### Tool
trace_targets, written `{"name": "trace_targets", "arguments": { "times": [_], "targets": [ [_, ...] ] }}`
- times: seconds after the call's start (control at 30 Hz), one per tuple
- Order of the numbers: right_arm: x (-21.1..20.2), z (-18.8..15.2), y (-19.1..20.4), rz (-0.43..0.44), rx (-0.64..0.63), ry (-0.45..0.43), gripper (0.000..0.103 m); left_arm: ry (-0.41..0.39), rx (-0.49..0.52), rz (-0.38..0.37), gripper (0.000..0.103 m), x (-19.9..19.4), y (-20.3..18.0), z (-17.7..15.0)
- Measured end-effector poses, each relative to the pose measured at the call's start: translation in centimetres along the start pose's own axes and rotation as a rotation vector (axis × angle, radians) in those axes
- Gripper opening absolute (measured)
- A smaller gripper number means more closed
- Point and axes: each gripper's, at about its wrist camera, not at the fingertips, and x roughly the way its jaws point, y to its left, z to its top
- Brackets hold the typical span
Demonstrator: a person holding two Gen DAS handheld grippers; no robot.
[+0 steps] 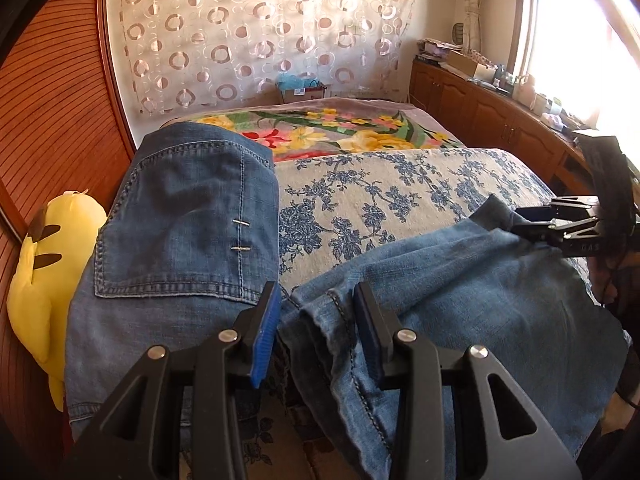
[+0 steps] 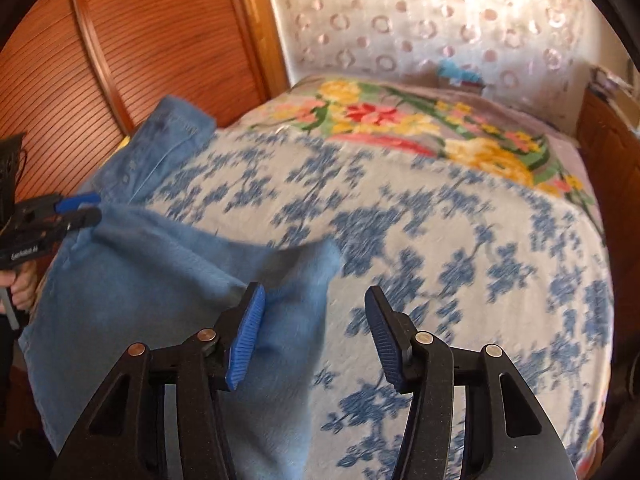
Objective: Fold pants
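Note:
Blue denim pants point(image 1: 180, 220) lie across the bed. Their seat and back pocket are at the left, and a leg point(image 1: 460, 288) runs to the right. My left gripper point(image 1: 318, 288) stands part open over the leg's stitched hem point(image 1: 320, 320). The hem lies between the jaws with a gap beside the left pad. In the right wrist view the left gripper point(image 2: 94, 208) sits at the leg's point(image 2: 140, 280) left corner. My right gripper point(image 2: 315, 290) is open, its left pad at the leg's far corner point(image 2: 312, 256) and bedspread under the rest of the gap. The right gripper point(image 1: 518, 220) shows at the right edge in the left wrist view.
The bed carries a blue-flowered bedspread point(image 1: 400, 192) and, farther back, a bright floral blanket point(image 1: 340, 128). A yellow plush toy point(image 1: 44, 264) sits between the bed and a slatted wooden door point(image 1: 52, 120). Cluttered wooden cabinets point(image 1: 480, 108) run under the window on the right.

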Motion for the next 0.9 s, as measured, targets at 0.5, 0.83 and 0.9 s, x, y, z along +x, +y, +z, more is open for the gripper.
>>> {"name": "trace_targets", "arguments": {
  "times": [0.5,0.83,0.9],
  "targets": [
    [1.9,2.8,-0.7,0.023,0.018,0.049,0.039,-0.015,-0.020,-0.042,0.037,-0.3,0.3,0.2],
    [-0.3,3.9,-2.3,-0.033,0.096,-0.114,0.002,-0.013,-0.016,-0.038,0.024,-0.3,0.6,0.0],
    [-0.3,4.0,-2.8,-0.057,0.104,-0.106,0.002,-0.012,-0.011,-0.039,0.024,-0.3,0.5,0.1]
  ]
}}
